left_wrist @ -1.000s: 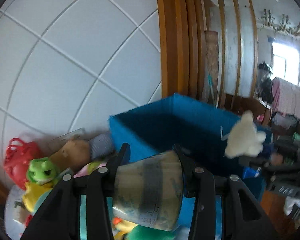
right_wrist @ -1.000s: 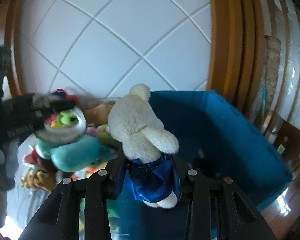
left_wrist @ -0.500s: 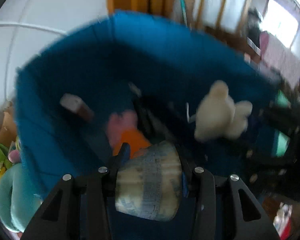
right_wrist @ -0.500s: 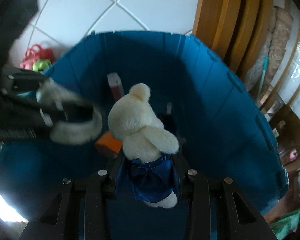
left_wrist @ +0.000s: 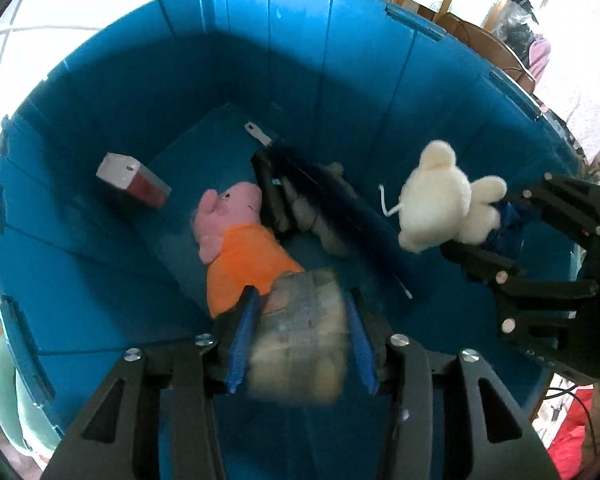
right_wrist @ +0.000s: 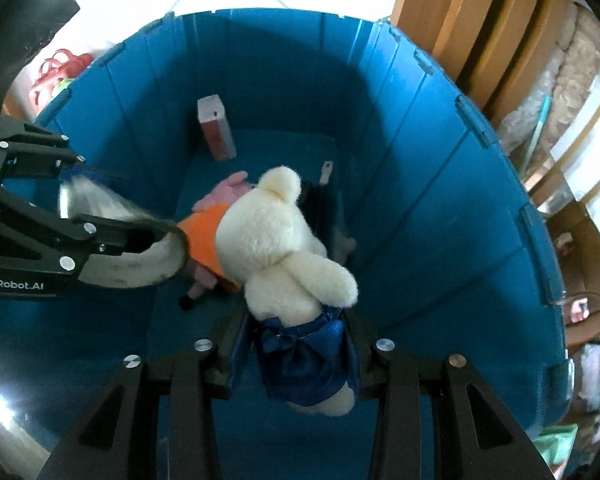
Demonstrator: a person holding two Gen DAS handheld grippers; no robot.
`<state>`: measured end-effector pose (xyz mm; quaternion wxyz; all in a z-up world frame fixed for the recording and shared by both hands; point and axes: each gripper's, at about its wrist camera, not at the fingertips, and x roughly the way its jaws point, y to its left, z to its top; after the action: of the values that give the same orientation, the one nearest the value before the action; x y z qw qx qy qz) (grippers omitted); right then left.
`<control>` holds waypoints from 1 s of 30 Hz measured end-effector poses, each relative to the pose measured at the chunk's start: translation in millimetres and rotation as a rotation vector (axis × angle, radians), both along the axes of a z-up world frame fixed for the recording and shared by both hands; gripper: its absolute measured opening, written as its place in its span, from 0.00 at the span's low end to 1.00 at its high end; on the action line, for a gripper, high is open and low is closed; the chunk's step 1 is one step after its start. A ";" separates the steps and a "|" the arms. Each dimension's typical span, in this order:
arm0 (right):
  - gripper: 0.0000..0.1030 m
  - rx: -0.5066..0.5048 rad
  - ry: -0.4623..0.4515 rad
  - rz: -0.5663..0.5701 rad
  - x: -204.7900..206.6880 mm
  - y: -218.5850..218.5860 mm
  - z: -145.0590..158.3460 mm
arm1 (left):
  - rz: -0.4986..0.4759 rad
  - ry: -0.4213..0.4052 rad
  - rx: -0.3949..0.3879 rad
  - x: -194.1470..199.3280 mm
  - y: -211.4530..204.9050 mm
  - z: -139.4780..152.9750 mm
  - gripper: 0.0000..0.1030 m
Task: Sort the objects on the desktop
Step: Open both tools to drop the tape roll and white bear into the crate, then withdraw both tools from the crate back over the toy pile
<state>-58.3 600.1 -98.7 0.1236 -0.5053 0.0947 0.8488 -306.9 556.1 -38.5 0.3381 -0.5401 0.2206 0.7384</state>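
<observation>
Mid-sort: pig (left_wrist: 236,240) and box (left_wrist: 134,181) already lay in bin (left_wrist: 340,64), left gripper (left_wrist: 300,336) clamped cup (left_wrist: 300,332), right gripper (right_wrist: 296,356) clamped bear (right_wrist: 284,248) above it, unreleased.

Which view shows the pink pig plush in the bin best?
The left wrist view: the pig plush lies in plain sight, head and orange shirt visible. In the right wrist view, the white bear covers most of it.

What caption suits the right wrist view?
Right tongs hold a cream plush bear in blue skirt over the blue plastic bin.
</observation>
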 end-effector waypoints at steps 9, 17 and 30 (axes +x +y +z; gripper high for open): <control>0.47 0.002 0.006 -0.005 1.4 11.9 0.3 | -0.002 0.042 -0.006 4.4 7.7 4.8 0.74; 0.78 0.000 0.034 -0.026 8.1 17.0 2.5 | 0.004 0.061 0.000 7.7 5.3 10.7 0.74; 0.99 -0.060 0.216 -0.084 24.9 -1.8 30.7 | 0.111 0.366 0.166 44.4 -70.5 76.8 0.75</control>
<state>-33.4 598.4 -68.0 0.1329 -0.4100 0.1537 0.8892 -262.5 485.6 38.4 0.2945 -0.3788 0.1867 0.8573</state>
